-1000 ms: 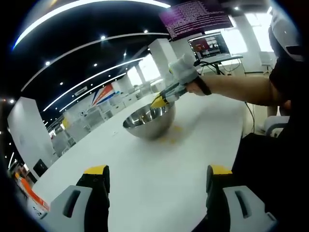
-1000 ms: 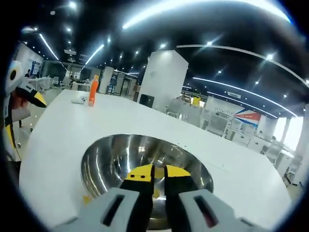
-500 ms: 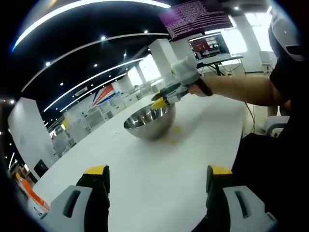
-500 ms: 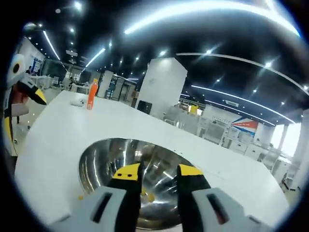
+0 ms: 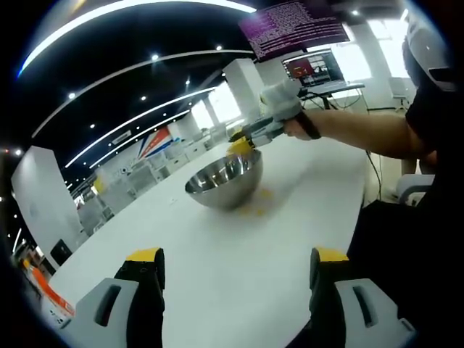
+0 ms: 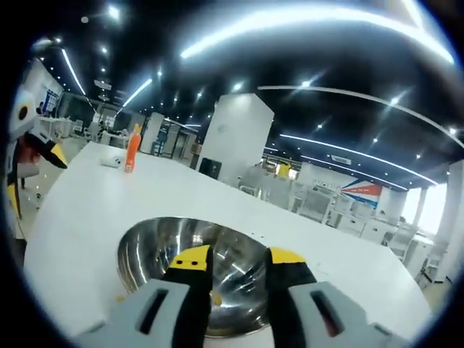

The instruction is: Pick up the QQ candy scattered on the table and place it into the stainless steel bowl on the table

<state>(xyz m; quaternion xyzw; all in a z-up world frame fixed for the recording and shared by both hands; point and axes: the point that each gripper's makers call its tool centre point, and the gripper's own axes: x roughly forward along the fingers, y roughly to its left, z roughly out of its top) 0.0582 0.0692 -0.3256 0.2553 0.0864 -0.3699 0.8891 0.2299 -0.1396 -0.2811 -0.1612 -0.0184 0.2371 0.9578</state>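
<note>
The stainless steel bowl stands on the white table, ahead of my left gripper, whose jaws are spread wide with nothing between them. Small yellow QQ candies lie on the table just beside the bowl. My right gripper, held in a person's hand, hovers above the bowl's far rim. In the right gripper view, that gripper is open over the bowl, and a yellow candy lies inside. Another candy rests on the table by the bowl's rim.
An orange bottle and a small white object stand at the far end of the table. The left gripper shows at the left edge. A person's arm reaches over the table; monitors stand behind.
My right gripper went from shut to open above the bowl, and a candy now lies inside. It then rose slightly. The left gripper has stayed still.
</note>
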